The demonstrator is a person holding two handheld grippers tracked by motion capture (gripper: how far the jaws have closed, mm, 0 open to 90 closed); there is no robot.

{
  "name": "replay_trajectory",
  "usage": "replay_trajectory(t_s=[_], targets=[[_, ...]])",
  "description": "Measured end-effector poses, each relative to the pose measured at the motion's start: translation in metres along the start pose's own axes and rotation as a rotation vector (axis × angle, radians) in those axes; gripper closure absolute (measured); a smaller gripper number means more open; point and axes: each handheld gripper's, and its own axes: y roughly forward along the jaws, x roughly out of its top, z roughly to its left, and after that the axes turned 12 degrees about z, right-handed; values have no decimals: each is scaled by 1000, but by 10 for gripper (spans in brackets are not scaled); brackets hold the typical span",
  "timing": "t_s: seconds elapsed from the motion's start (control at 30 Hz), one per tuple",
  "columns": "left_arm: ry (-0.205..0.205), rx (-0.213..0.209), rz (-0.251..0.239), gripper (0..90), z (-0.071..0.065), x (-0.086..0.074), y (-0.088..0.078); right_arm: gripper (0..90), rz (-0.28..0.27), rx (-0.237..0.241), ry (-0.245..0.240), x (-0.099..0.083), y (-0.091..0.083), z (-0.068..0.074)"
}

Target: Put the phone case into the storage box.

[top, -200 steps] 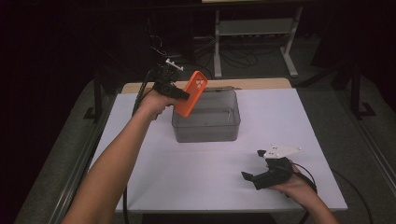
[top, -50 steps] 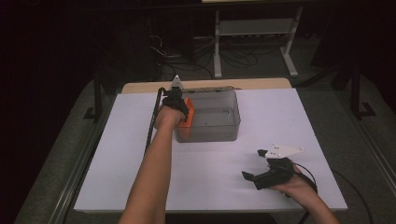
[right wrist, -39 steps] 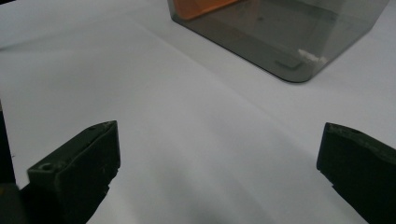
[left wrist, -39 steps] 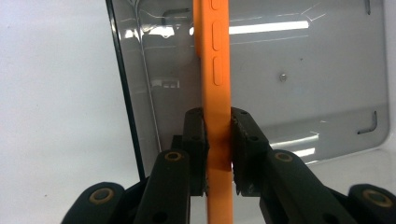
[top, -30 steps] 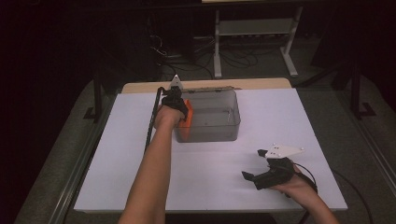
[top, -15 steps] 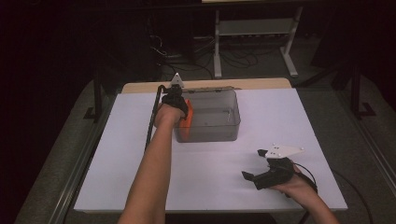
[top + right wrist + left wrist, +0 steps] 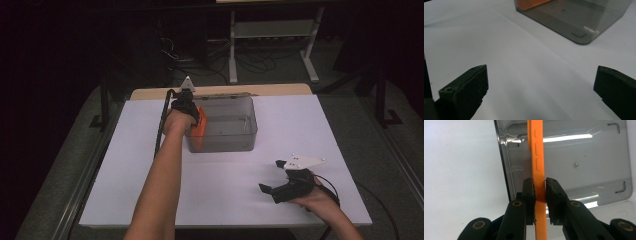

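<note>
A thin orange phone-like slab (image 7: 537, 157) stands on edge inside a clear grey plastic bin (image 7: 235, 131), against the bin's left wall. My left gripper (image 7: 539, 191) points straight down into the bin and is shut on the slab's narrow edge. In the high view the left gripper (image 7: 186, 106) sits at the bin's left end with the orange slab (image 7: 198, 134) showing below the hand. My right gripper (image 7: 274, 179) rests low near the table's front right, its jaws wide open with nothing between them. The right gripper view shows the bin's corner (image 7: 584, 37) ahead and the orange slab (image 7: 534, 3) through its wall.
The white table top (image 7: 125, 165) spreads around the bin. A wooden strip (image 7: 280, 90) edges the table's far side. A metal stand (image 7: 270, 35) and cables sit on the floor beyond. A black cable (image 7: 161, 125) trails from the left gripper.
Several seconds ago the slab was held tilted above the bin's left rim; now it stands lowered inside the bin. Over the last second nothing has visibly moved.
</note>
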Motion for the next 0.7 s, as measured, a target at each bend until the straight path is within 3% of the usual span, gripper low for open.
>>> replay_trajectory(t_s=[0.7], targets=[[20, 4, -28, 773, -2, 3, -18, 0, 2, 1, 1, 0, 0, 0]])
